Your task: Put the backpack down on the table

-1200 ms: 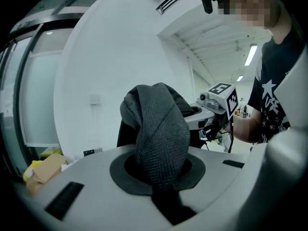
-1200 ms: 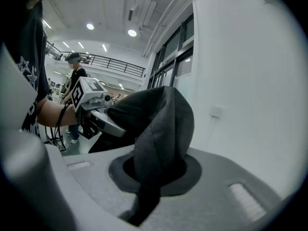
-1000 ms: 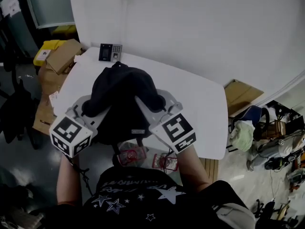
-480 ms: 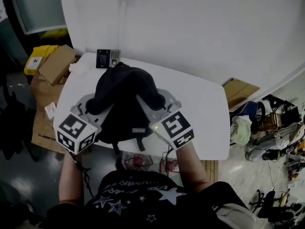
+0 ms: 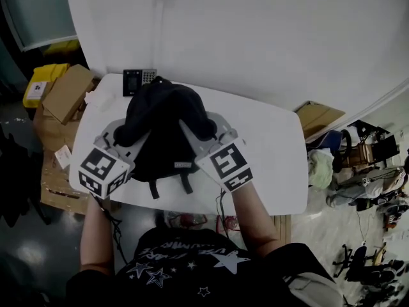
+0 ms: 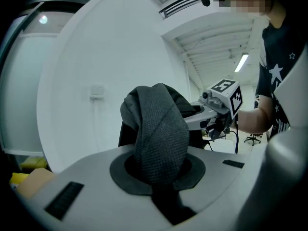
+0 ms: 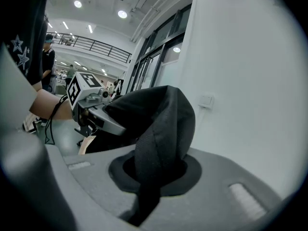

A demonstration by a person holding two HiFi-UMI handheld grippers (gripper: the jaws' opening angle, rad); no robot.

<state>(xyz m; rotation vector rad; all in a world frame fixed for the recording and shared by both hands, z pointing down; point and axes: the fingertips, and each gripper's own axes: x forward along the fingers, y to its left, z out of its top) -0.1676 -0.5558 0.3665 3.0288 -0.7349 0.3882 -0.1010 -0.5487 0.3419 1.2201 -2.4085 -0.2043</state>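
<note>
A black backpack (image 5: 163,133) hangs between my two grippers above the near left part of the white table (image 5: 271,158). The left gripper (image 5: 126,135) is shut on a woven grey-black strap (image 6: 159,134) that bulges up between its jaws. On the other side, the right gripper (image 5: 200,130) is shut on a second black strap (image 7: 161,134). Each gripper view shows the other gripper across the bag: the right gripper (image 6: 219,97) and the left gripper (image 7: 89,100). The bag's loose lower straps (image 5: 153,187) trail toward the table's near edge. Whether its bottom touches the table I cannot tell.
A small keypad device (image 5: 137,80) lies at the table's far edge, close to the curved white wall (image 5: 255,37). Cardboard boxes (image 5: 64,91) stand on the floor to the left. Bags and clutter (image 5: 358,171) fill the floor to the right. Red items (image 5: 185,219) lie beneath the near edge.
Both grippers have carried the backpack forward over the table and slightly down. The bag's lower part, which hung off the near edge, is now above the tabletop.
</note>
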